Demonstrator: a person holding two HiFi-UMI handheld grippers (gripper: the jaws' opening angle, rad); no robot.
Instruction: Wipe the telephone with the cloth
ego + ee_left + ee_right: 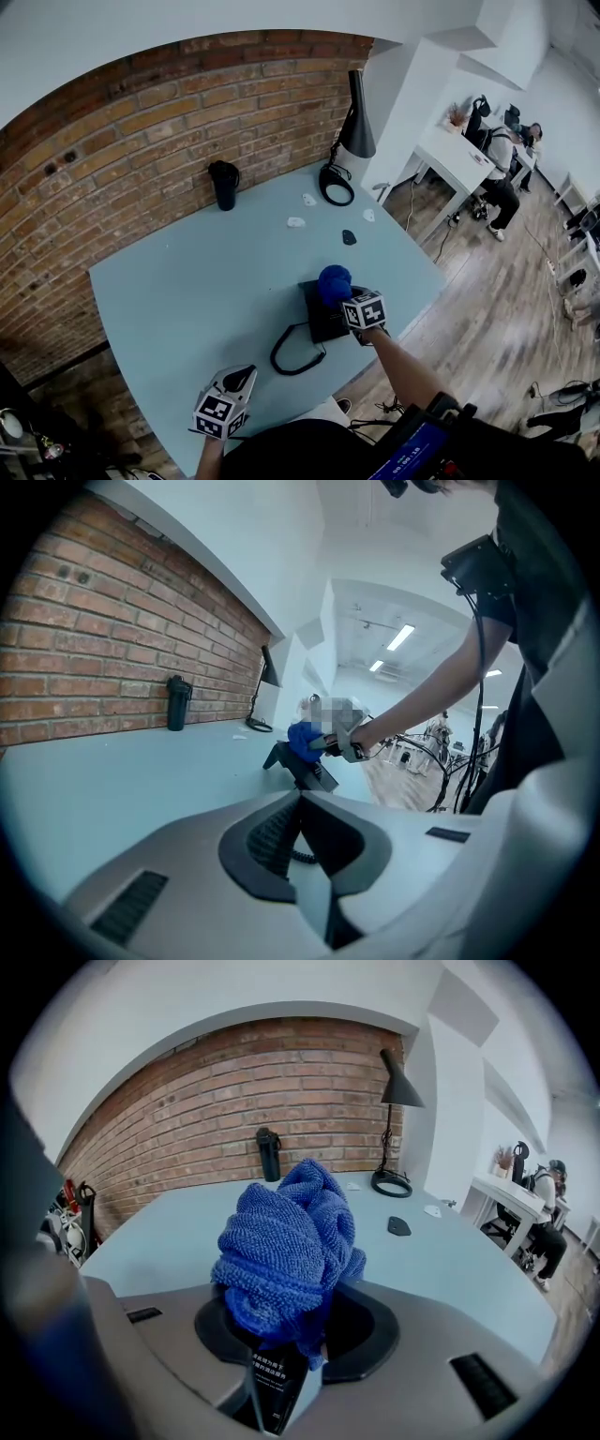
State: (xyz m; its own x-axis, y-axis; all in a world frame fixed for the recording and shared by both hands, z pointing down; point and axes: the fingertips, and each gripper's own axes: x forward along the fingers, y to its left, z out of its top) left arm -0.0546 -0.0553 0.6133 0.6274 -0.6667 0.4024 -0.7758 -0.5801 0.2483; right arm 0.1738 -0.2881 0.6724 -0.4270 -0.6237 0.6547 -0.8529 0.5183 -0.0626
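Observation:
A black telephone [321, 323] sits near the front right edge of the pale blue table [187, 291], with its coiled cord [295, 354] looped to the left. My right gripper [343, 298] is shut on a bunched blue cloth [334, 280], which rests on the telephone's far end. In the right gripper view the cloth [286, 1241] bulges out of the right gripper [281, 1335] and hides the telephone. My left gripper [240, 378] hovers near the table's front edge, left of the cord, shut and holding nothing. From the left gripper [301, 797] I see the telephone [307, 772] and cloth [302, 739] ahead.
A black tumbler [224, 185] stands at the back by the brick wall [141, 141]. A black lamp [356, 127] stands at the back right, with small white bits [296, 222] and a dark piece [349, 237] on the table nearby. A person [502, 159] sits at a white desk beyond.

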